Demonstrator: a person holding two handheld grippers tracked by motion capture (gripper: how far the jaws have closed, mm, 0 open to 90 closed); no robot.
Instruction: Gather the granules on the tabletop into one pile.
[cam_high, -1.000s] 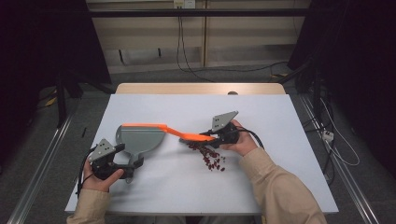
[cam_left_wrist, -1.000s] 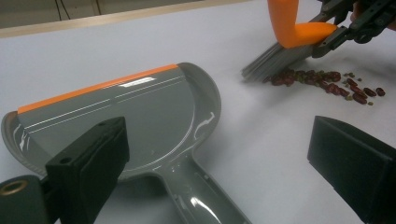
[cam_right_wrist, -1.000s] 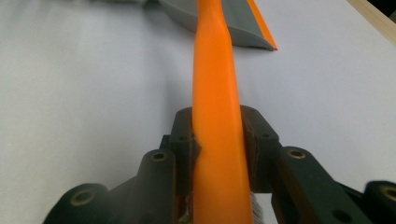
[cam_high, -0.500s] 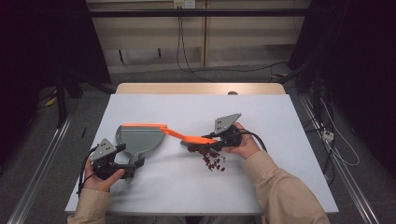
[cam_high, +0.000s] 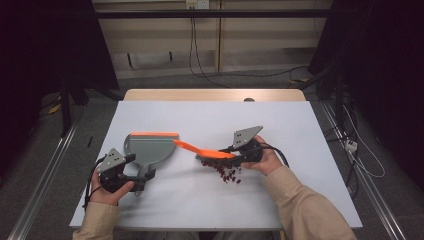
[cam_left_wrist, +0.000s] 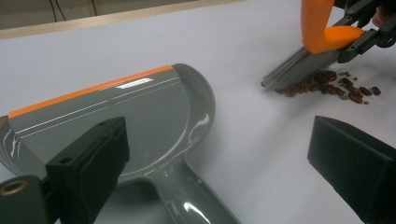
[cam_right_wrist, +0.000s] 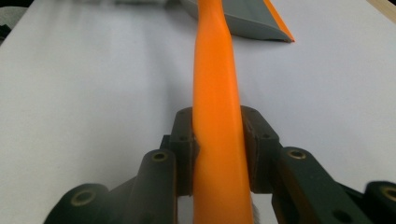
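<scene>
Hands come in from our near edge of the white table (cam_high: 300, 130). Our left gripper (cam_high: 131, 176) sits by the grey dustpan (cam_high: 150, 149), jaws wide apart either side of its handle, not pressing. Just beyond, our right gripper (cam_high: 226, 155) clamps tight on the orange brush (cam_high: 202, 149), whose grey bristles touch the dark beans (cam_high: 227, 172) scattered on the table right of the dustpan.

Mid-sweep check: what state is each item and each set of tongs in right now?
Dustpan: flat on the table, empty, handle between the left tongs.
Brush: clamped by its orange handle, bristles down at the beans.
Beans: loose pile on the table, outside the dustpan.
Left tongs: open.
Right tongs: shut on the brush.
</scene>
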